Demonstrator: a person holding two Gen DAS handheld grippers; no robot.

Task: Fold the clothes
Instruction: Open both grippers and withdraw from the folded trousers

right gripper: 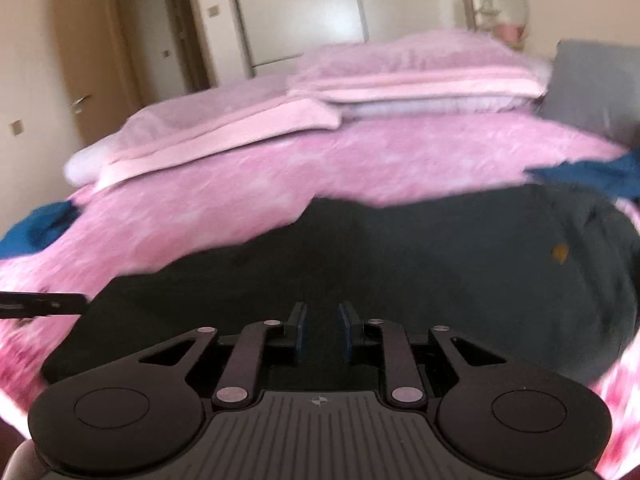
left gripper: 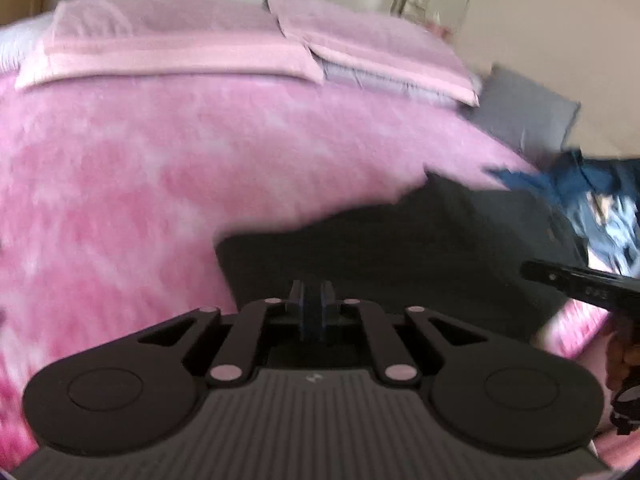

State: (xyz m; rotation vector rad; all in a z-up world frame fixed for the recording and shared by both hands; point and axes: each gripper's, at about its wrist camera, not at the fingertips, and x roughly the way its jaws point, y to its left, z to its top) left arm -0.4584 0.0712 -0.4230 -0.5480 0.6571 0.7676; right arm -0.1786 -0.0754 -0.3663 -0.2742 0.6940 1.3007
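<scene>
A dark grey garment lies spread on the pink bedspread; it also shows in the right wrist view, with a small orange mark. My left gripper is shut, its pads together over the garment's near edge; whether cloth is pinched I cannot tell. My right gripper has a small gap between its pads and nothing visible in it, low over the garment. The right gripper's finger shows in the left wrist view; the left gripper's shows in the right wrist view.
Pink pillows lie at the head of the bed. A grey cushion stands at the right. Blue clothes lie right of the garment, and a blue item lies at the left. A door and wardrobe stand behind.
</scene>
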